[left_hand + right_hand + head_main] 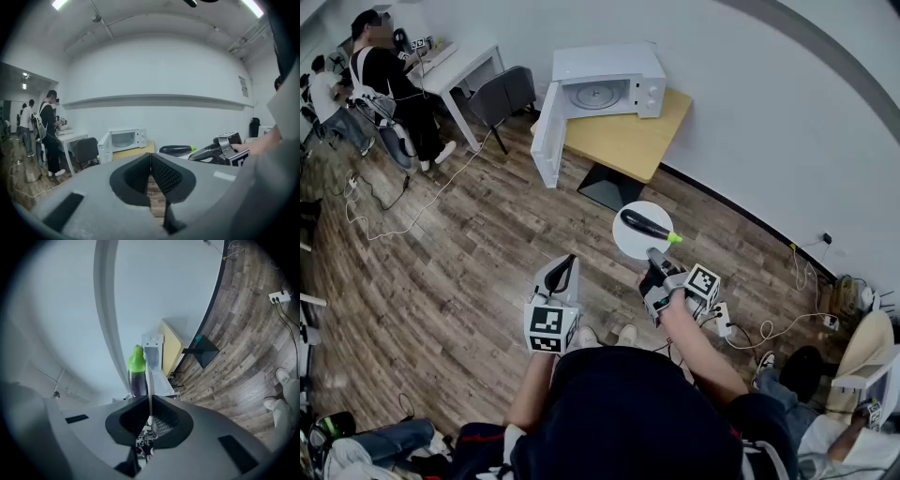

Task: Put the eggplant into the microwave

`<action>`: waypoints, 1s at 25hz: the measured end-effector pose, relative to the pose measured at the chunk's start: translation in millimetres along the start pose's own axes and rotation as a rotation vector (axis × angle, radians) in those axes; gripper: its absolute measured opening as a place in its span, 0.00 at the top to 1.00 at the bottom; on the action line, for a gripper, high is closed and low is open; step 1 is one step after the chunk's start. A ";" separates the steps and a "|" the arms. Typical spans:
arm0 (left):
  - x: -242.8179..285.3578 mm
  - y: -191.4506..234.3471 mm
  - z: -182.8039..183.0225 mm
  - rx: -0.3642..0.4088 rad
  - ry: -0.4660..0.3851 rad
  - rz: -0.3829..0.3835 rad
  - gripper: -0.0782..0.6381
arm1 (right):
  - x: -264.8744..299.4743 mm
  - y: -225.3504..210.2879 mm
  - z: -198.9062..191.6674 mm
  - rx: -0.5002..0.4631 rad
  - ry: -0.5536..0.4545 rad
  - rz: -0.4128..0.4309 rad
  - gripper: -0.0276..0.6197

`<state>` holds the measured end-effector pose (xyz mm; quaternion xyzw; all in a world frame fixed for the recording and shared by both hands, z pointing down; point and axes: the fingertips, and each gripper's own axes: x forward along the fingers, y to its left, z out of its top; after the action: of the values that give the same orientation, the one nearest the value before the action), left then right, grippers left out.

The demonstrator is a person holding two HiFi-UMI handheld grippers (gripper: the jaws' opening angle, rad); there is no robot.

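Observation:
A dark purple eggplant [645, 225] with a green stem lies on a white plate [628, 246]. My right gripper [654, 253] is shut on the plate's near rim and holds it up over the wooden floor. In the right gripper view the plate [150, 380] runs edge-on between the jaws of that gripper [149, 414], with the eggplant [136, 373] beside it. The white microwave [605, 80] stands on a wooden table [628, 145] ahead, its door [546, 141] swung open. My left gripper [568, 262] is shut and holds nothing; its view shows the microwave [123, 139] and the eggplant [176, 150].
A white desk [464, 66] with people and a grey chair [502, 94] stands at the far left. Cables [403, 202] trail over the floor there. A power strip [722, 319] and more cables lie at the right near the wall.

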<state>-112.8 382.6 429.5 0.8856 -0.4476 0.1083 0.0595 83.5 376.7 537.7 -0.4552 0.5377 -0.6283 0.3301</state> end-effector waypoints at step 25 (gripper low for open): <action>25.5 -35.9 0.3 0.007 0.005 0.039 0.87 | -6.0 -13.1 35.6 0.033 0.049 0.018 0.92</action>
<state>-69.3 383.9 435.2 0.8768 -0.4641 0.1133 0.0554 119.8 371.4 549.5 -0.4294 0.5394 -0.6448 0.3300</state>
